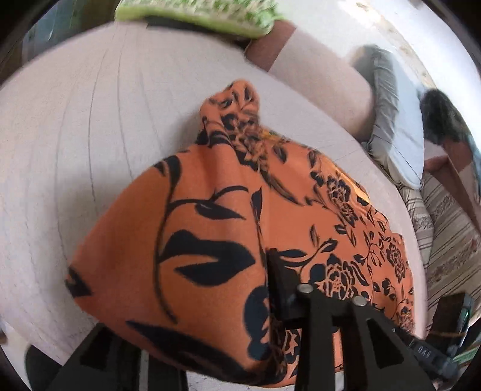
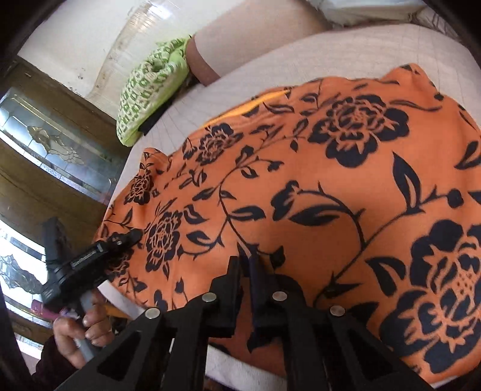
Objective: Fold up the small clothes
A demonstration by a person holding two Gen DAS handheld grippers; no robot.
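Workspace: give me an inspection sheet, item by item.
Surface: pale quilted cover, bare around the cloth.
Job's things: orange floral garment, spread with rumpled edges.
Clutter: green patterned cloth at the far edge.
Grippers: right claw shut on the garment's near edge; left claw at the garment's side edge, grip unclear; a hand holds its handle.
Cables: nothing seen.
Surroundings: glass-panelled wooden door; pillows.

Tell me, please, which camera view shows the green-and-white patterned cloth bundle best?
The right wrist view: the green-and-white patterned cloth bundle appears whole and fairly sharp beyond the orange floral garment, at the cushion's far edge. The left wrist view shows only a blurred strip of it at the top edge.
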